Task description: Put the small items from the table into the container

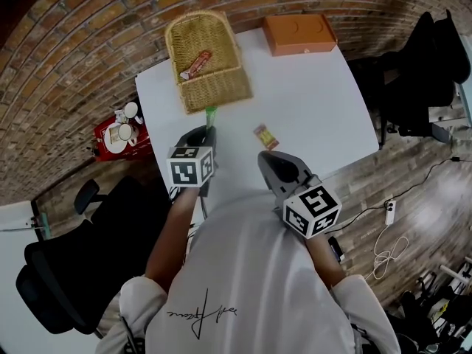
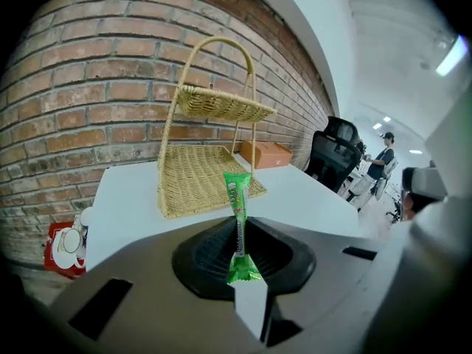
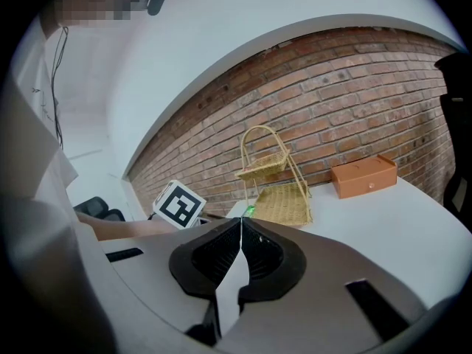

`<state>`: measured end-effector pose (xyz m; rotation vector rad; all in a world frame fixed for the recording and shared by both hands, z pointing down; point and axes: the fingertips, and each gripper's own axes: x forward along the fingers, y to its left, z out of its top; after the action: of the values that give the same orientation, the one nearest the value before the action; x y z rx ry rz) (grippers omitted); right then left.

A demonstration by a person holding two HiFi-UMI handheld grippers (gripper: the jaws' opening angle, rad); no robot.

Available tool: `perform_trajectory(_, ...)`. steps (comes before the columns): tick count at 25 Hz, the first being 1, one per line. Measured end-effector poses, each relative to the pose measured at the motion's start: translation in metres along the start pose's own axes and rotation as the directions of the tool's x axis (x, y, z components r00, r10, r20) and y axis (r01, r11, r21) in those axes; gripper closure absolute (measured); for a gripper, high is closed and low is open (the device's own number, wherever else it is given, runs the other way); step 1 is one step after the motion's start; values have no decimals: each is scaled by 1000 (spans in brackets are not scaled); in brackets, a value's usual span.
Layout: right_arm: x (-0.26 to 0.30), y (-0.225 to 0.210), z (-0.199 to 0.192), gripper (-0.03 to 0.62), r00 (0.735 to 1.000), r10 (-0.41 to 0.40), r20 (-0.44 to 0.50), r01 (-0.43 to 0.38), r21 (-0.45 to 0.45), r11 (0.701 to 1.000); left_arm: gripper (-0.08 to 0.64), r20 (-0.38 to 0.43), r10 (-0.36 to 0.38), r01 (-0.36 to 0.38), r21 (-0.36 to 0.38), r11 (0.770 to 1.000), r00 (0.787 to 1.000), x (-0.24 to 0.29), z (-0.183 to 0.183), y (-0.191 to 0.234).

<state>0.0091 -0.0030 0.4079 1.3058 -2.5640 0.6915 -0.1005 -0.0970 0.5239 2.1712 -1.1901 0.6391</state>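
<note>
Left tool (image 2: 238, 231) clamps green sachet (image 2: 237, 191); basket (image 2: 198, 180) ahead.

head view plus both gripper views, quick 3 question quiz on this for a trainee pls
1. Multiple choice: what is clamped in the left tool? A) a slim green wrapped packet B) a metal spoon C) nothing
2. True or false: the right tool has its jaws wide apart.
3. Short answer: how many small packets lie loose on the white table, outside the two-tier woven wicker basket?
Key: 1 A. 2 false, they are shut on nothing. 3 one, a small yellow and pink packet.
</note>
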Motion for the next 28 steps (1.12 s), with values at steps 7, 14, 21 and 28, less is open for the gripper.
perform_trajectory(7, 0, -2, -2, 569, 1000, -2, -2, 2, 8, 1000, 517, 15, 9, -9, 2, 1000, 1000, 4, 13, 6)
perform_trajectory(14, -1, -7, -4, 571, 1000, -15, -6, 15, 23, 1000, 518, 11, 20, -21, 25, 999, 1000, 13, 23, 16)
perform_trajectory(21, 2, -13, -5, 571, 1000, -21, -15, 21, 41, 999, 518, 9, 33, -34, 27, 999, 999, 22, 38, 30)
perform_trajectory(28, 7, -17, -5, 571, 999, -16, -31, 18, 53, 998, 518, 8, 44, -44, 23, 999, 999, 35, 47, 39)
